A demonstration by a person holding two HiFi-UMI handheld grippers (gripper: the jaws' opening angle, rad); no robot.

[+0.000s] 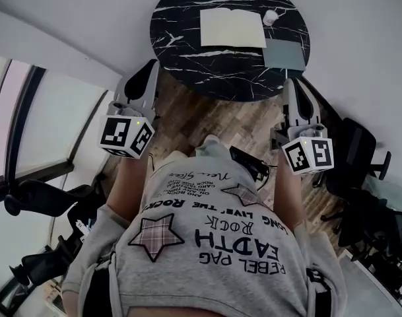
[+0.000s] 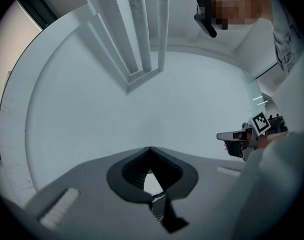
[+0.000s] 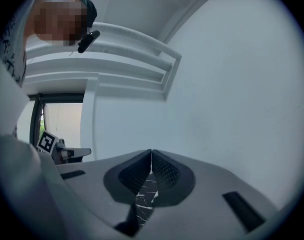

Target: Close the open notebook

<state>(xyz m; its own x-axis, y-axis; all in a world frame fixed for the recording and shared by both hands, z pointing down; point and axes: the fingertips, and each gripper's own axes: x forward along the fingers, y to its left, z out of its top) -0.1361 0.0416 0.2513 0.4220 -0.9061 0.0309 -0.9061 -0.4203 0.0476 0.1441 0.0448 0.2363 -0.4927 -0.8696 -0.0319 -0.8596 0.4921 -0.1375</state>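
- Head view: the open notebook (image 1: 232, 28) lies flat on the round black marble table (image 1: 187, 61), with a small white thing (image 1: 270, 17) and a grey pad (image 1: 284, 53) just beside it. Our left gripper (image 1: 152, 66) and right gripper (image 1: 288, 84) sit near the table's edge, well apart from the notebook.
- Left gripper view: fingers pressed together, nothing in them, white wall ahead.
- Right gripper view: same deal, closed up and empty, with a bit of marble peeking through below.

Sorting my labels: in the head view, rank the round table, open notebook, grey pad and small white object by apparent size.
1. round table
2. open notebook
3. grey pad
4. small white object
All three lie on the table, so nearness hardly matters.
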